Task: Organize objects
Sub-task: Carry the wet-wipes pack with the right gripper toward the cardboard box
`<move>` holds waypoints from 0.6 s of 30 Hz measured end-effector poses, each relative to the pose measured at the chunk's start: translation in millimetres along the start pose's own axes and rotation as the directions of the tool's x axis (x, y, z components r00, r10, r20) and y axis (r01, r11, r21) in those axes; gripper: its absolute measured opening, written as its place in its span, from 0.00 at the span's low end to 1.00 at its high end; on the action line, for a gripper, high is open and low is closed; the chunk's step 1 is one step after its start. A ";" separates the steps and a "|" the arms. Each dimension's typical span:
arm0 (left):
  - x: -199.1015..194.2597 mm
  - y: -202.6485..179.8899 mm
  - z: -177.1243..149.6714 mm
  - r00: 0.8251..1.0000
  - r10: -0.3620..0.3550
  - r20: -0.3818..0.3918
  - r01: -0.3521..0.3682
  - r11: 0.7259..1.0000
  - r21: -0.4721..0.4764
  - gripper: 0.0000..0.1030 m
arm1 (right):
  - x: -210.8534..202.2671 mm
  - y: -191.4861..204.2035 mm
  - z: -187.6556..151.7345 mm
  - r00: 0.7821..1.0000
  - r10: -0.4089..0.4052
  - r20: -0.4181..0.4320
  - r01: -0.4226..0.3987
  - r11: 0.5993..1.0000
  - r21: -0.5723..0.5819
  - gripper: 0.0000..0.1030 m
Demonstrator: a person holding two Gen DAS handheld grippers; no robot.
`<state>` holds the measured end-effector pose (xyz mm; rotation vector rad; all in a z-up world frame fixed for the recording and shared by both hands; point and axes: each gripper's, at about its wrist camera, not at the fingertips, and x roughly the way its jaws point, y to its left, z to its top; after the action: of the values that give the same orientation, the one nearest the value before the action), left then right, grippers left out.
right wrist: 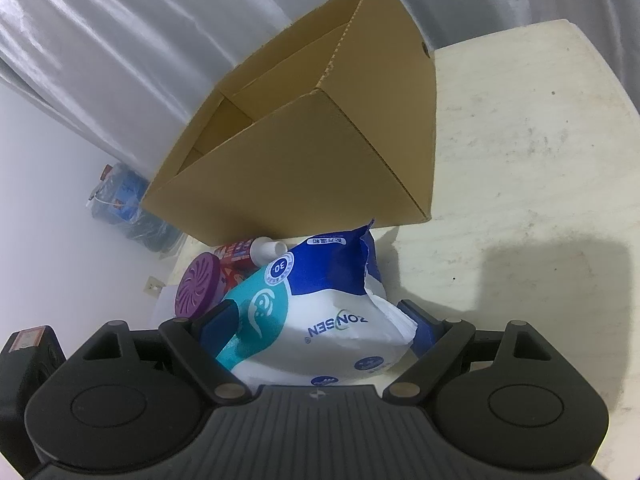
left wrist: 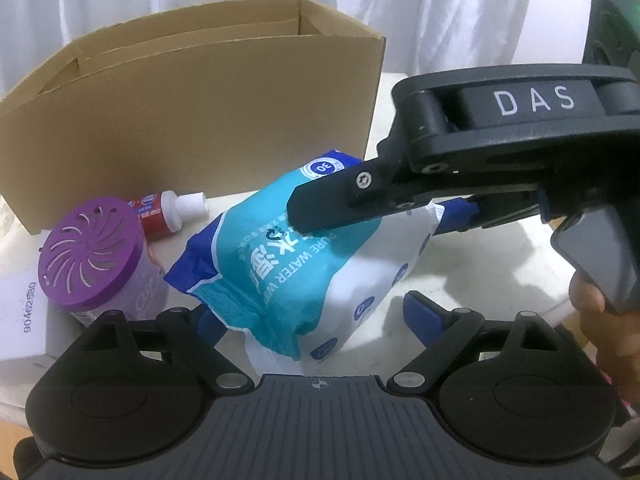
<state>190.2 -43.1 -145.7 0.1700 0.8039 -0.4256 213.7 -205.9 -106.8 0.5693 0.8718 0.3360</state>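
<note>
Cardboard box (left wrist: 192,120), purple jar (left wrist: 88,256) nearby; right fingers (right wrist: 218,320) grasp wipes pack (left wrist: 320,272), left fingers (left wrist: 424,316) released.

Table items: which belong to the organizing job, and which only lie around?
Job things: wipes pack, cardboard box, purple-lidded jar, red tube, white carton.

Lying about: plastic bag on the floor, curtain.

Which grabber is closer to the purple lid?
Left. The left gripper sits right beside the purple lid; the right gripper is farther, across the wipes pack.
</note>
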 end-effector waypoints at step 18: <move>-10.5 3.5 0.5 1.000 0.007 0.012 -0.006 0.999 -0.047 0.77 | -8.8 16.0 -6.3 1.000 -0.019 0.022 0.019 1.000 -0.025 0.80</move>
<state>185.5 -36.9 -137.8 0.1262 0.8005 -0.4010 202.6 -195.4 -95.0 0.5402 0.8507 0.3229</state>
